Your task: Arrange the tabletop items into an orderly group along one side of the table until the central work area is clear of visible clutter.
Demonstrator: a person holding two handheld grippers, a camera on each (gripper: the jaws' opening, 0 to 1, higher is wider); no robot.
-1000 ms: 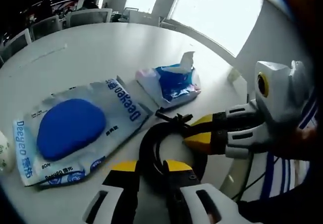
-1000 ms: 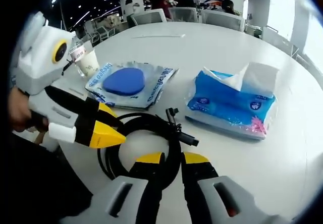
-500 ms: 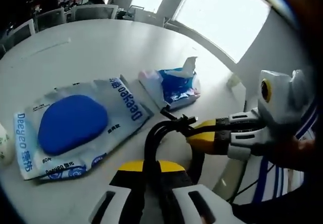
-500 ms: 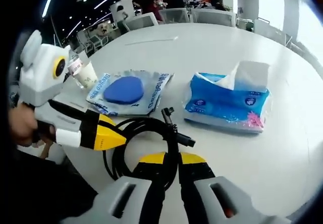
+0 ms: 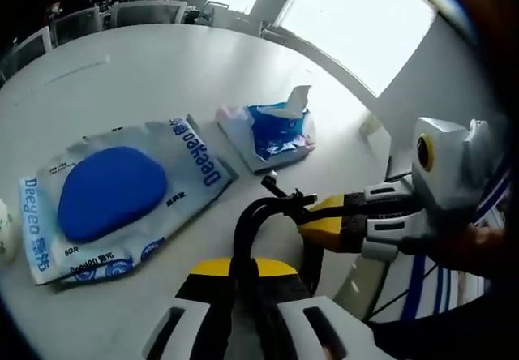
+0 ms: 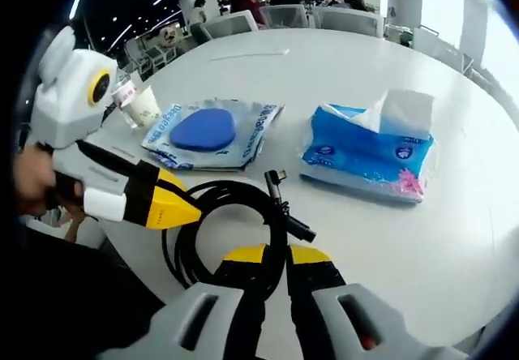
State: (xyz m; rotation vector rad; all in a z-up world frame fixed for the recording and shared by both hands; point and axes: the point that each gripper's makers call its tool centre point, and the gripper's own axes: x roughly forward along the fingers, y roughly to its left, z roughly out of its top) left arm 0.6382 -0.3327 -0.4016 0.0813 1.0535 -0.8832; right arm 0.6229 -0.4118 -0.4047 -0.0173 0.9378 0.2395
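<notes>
Both my left gripper (image 5: 245, 267) and right gripper (image 6: 276, 254) have closed from spread to pinching the coiled black cable (image 6: 212, 230) at the table's (image 6: 373, 84) near edge, so I judge it ready to shift beside the wipes pack (image 6: 212, 135) and tissues (image 6: 369, 156).

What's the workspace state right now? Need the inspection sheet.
Surface: round white table, bare toward the far side.
Job's things: coiled black cable at the near edge; wet wipes pack lying flat; blue tissue pack with a tissue sticking up; paper cup beside the wipes.
Clutter: all four items lie loosely together near the person's edge.
Grippers: left gripper shut on the coiled black cable; right gripper shut on it too, on another part of the loop.
Cables: only the coil, plug ends loose on the table.
Surroundings: chairs beyond the table, bright windows, ceiling light strips.
</notes>
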